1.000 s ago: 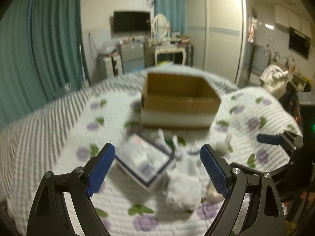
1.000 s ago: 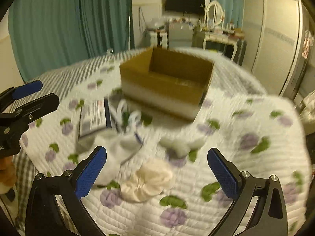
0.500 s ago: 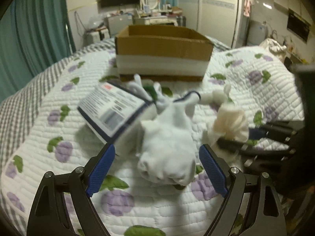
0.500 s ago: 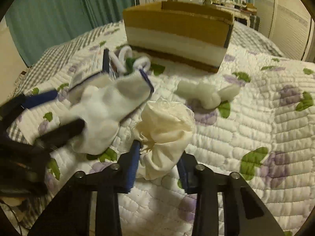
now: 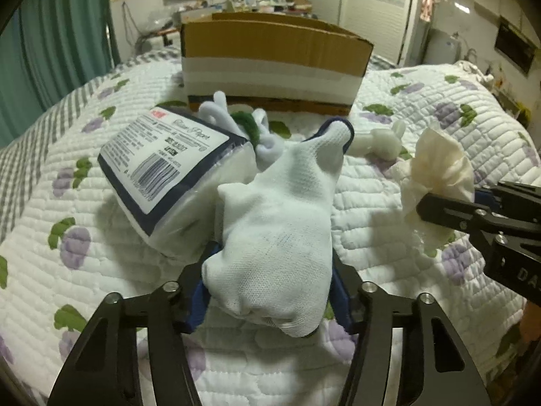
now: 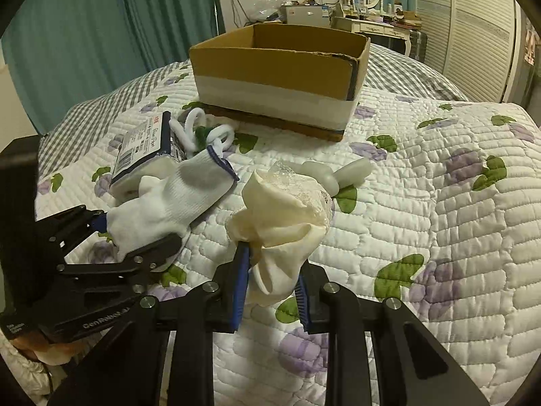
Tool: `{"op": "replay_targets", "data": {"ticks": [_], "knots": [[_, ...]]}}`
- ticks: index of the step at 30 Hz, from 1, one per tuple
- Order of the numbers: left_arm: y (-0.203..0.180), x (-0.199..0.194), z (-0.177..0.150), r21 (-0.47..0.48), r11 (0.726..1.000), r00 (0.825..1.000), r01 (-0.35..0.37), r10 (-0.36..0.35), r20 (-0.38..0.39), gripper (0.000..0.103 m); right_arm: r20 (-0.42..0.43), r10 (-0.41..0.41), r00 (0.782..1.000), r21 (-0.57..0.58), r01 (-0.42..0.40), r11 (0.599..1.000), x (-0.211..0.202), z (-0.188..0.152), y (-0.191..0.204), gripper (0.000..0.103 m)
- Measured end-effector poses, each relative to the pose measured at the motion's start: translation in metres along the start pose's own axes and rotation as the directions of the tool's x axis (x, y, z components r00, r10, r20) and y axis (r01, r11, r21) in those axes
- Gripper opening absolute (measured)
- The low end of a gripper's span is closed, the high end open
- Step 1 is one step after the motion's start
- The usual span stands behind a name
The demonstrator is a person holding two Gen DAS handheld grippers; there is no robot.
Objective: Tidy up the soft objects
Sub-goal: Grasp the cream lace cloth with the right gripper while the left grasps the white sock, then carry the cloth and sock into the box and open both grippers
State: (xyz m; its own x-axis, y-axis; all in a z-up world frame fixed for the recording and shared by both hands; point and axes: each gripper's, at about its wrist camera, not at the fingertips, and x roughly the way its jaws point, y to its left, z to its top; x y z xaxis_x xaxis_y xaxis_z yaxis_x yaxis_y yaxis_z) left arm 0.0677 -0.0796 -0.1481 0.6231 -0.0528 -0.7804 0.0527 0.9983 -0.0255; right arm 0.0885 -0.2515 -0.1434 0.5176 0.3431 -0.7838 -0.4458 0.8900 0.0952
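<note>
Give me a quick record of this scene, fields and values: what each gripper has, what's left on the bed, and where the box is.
left gripper: shut on white sock
right gripper: shut on cream cloth
on quilt: tissue pack, white and green cord, small white toy
cardboard box: open-topped, behind the items

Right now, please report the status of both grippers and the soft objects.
Left gripper shut on white sock. Right gripper shut on cream cloth. Cardboard box open ahead; tissue pack beside the sock, path unblocked.
</note>
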Motion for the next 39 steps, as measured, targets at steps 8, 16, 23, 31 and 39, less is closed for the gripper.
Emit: {"op": "replay_targets", "data": {"ticks": [8, 16, 23, 31, 39], "knots": [[-0.002, -0.024, 0.001, 0.004, 0.999, 0.999, 0.043, -0.043, 0.012, 0.051, 0.025, -0.005, 1.000, 0.021, 0.004, 1.000, -0.009, -0.007, -0.001, 0.020], [0.002, -0.069, 0.028, -0.009, 0.997, 0.992, 0.081, -0.080, 0.095, 0.051, 0.073, -0.013, 0.997, 0.009, 0.012, 1.000, -0.033, 0.010, 0.005, 0.018], [0.011, -0.111, 0.085, 0.013, 0.996, 0.973, 0.088, -0.089, 0.213, 0.051, 0.200, -0.011, 0.980, -0.038, 0.019, 0.999, -0.081, 0.069, 0.012, 0.018], [0.016, -0.119, 0.166, 0.048, 0.998, 0.946, 0.051, -0.063, 0.317, 0.051, 0.308, -0.014, 0.951, -0.097, 0.046, 0.994, -0.110, 0.153, 0.013, 0.018], [0.022, -0.071, 0.229, 0.058, 0.998, 0.946, 0.011, -0.029, 0.322, 0.051, 0.311, -0.039, 0.950, -0.084, 0.069, 0.994, -0.075, 0.221, -0.002, 0.018]]}}
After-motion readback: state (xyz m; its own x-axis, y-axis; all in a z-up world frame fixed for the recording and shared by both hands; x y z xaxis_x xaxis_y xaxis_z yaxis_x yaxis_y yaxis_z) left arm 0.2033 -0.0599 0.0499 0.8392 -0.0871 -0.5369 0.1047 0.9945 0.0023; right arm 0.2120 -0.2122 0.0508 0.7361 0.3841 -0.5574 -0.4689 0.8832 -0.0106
